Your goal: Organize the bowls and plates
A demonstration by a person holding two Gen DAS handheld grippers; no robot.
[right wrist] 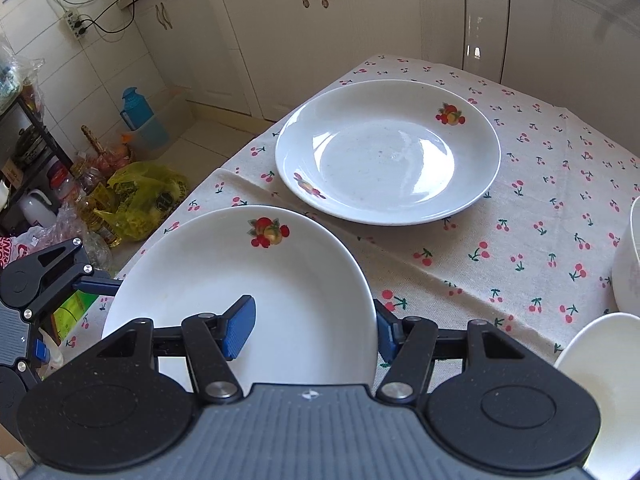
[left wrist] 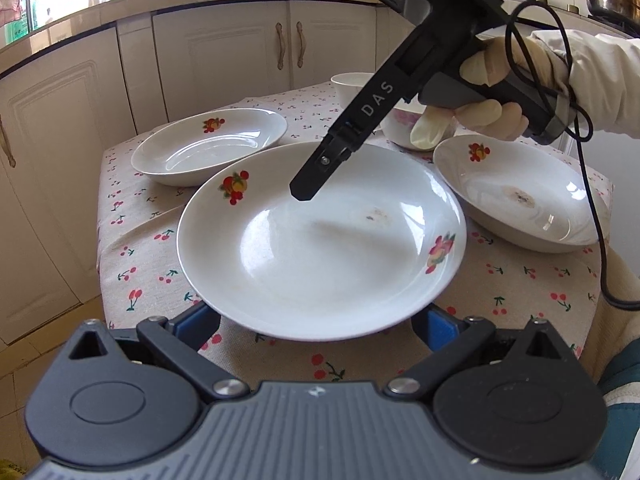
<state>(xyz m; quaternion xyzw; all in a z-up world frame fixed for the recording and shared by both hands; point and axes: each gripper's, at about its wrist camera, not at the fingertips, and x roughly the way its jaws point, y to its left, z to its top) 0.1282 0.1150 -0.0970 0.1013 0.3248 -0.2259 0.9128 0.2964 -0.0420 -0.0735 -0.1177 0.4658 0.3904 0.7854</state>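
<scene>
A white plate with fruit prints (left wrist: 320, 240) sits in front of my left gripper (left wrist: 316, 328), whose blue pads lie under its near rim, wide apart; whether they touch it is hidden. The same plate shows in the right wrist view (right wrist: 224, 288). My right gripper (right wrist: 312, 332) is open astride its right rim, one blue pad (right wrist: 240, 326) above the plate, the other outside. It also shows in the left wrist view (left wrist: 304, 190) over the plate. A second plate (left wrist: 208, 144) (right wrist: 388, 152) lies beyond, a third (left wrist: 520, 192) at right. Two white bowls (left wrist: 400, 128) stand behind.
The small table has a cherry-print cloth (left wrist: 520, 280) (right wrist: 540, 220). Cream kitchen cabinets (left wrist: 224, 52) stand close behind. Bags, bottles and a blue jug (right wrist: 138, 112) crowd the floor left of the table. Another white bowl's rim (right wrist: 600, 380) is at the right.
</scene>
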